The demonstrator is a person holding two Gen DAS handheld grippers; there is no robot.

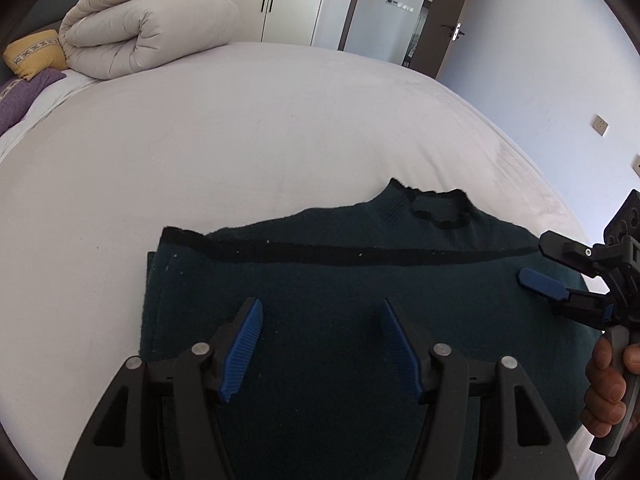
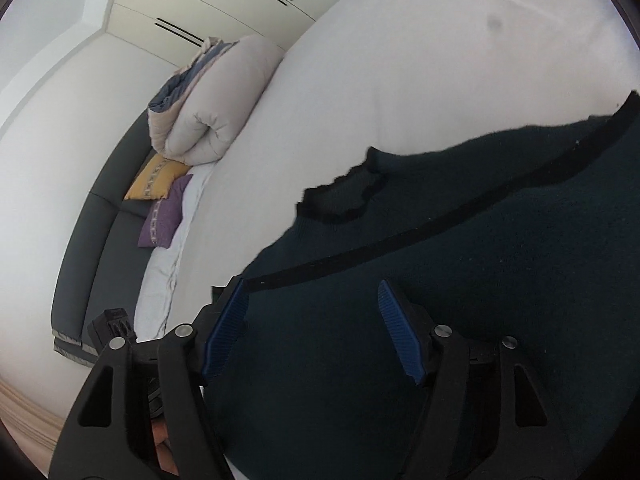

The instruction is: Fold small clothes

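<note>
Left wrist view. My left hand-held gripper [image 1: 322, 344] hangs over the near half of a dark green knitted sweater [image 1: 340, 288], its blue pads spread apart with nothing between them but the cloth lying below. The sweater lies flat on the bed [image 1: 240, 128], already doubled over: a black-edged hem [image 1: 320, 257] runs across it just short of the neck opening [image 1: 438, 210], which points away from me. At the right edge my right hand-held gripper [image 1: 534, 262] is seen from the side, jaws parted, one blue pad low over the sweater's right margin; whether that pad touches the knit I cannot tell. A hand [image 1: 608, 384] wraps its handle. A rolled duvet [image 1: 148, 28] and two cushions sit well apart at the bed's far left.

Right wrist view. The right hand-held gripper [image 2: 314, 328] is open and empty, hovering over the sweater [image 2: 440, 300] near its side edge. The collar [image 2: 340, 196] and hem band [image 2: 440, 220] run diagonally through the tilted frame; this view is slightly blurred.

Handling note. I judge the knit soft, limp and fairly thick, light enough to lift by two points, and grippy rather than slippery against ribbed pads. It will sag and drag if raised from one corner only. The sensible holds are the two ends of one edge, pinching both layers together so the existing fold does not slide apart.
</note>
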